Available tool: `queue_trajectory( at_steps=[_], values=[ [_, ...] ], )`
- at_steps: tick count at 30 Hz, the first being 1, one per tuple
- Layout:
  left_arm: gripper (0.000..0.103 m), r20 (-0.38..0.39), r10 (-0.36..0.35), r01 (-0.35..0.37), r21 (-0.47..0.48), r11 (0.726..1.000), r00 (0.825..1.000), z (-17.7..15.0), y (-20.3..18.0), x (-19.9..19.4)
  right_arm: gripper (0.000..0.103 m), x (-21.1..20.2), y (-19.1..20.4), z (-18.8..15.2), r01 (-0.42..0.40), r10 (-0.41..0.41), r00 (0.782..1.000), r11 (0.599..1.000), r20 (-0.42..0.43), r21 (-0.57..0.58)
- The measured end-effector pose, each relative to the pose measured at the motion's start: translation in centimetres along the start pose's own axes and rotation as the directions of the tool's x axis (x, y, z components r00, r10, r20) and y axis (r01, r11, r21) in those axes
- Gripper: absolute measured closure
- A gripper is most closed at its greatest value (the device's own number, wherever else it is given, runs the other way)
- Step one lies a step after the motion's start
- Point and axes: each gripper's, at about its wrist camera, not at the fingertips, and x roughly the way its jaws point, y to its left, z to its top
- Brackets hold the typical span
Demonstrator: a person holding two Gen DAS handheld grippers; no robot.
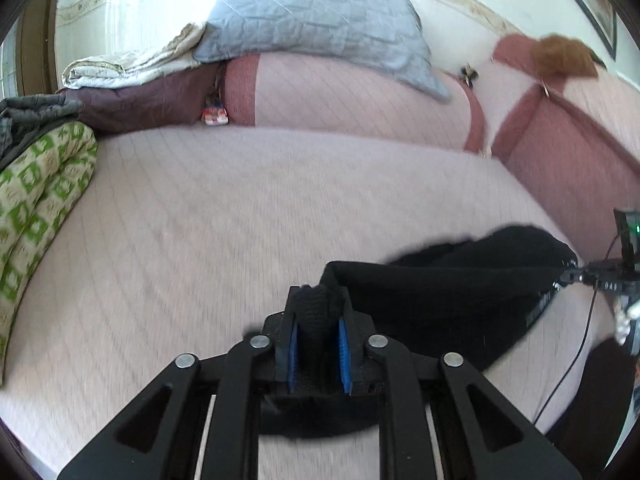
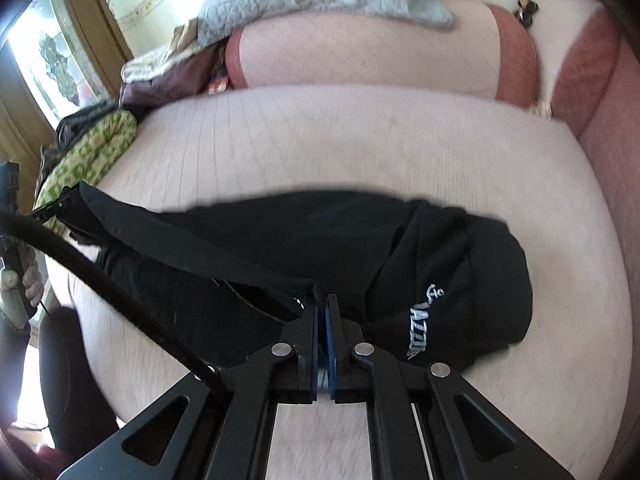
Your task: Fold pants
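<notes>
Black pants [image 2: 320,248] with white lettering [image 2: 420,320] hang bunched between both grippers above a pink quilted bed [image 2: 360,140]. In the left wrist view my left gripper [image 1: 319,300] is shut on a thick wad of the black fabric between its blue pads [image 1: 343,346]; the pants [image 1: 460,292] stretch to the right, where the right gripper [image 1: 570,274] pinches their edge. In the right wrist view my right gripper [image 2: 321,300] is shut on a thin edge of the pants. The left gripper [image 2: 66,200] holds the far left corner there.
A green patterned blanket [image 1: 36,200] lies at the bed's left edge. A grey quilted pillow [image 1: 320,20] and pink bolsters [image 1: 360,96] sit at the back. A hand [image 2: 24,280] on a handle shows at far left of the right wrist view. A black cable [image 2: 120,292] crosses there.
</notes>
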Motion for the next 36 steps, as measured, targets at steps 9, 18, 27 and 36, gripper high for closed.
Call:
queue_trajectory(
  at_steps=[9,18,27,36],
  values=[
    [0.054,-0.048,0.072,-0.073,-0.008,0.997,0.996,-5.0,0.6,-3.5,0.09,-0.3,0.9,-4.2,0.095,-0.1,0.99,0.994,-0.103,-0.05],
    [0.04,0.009,0.065,-0.06,-0.255,0.965,0.998,-7.4,6.0,-7.8,0.08,-2.6,9.1,-0.6,-0.113,0.116,0.993,0.981,0.009,-0.157],
    [0.04,0.045,0.037,-0.016,-0.403,0.915,0.998,-9.0,8.0,-8.2,0.073,5.5,27.2,3.3,-0.389,0.366,0.92,0.816,-0.138,-0.427],
    [0.04,0.075,0.024,0.01,-0.426,0.905,0.997,-9.8,9.2,-9.2,0.102,13.5,35.8,2.6,-0.329,0.218,0.944,0.687,-0.248,-0.648]
  ],
)
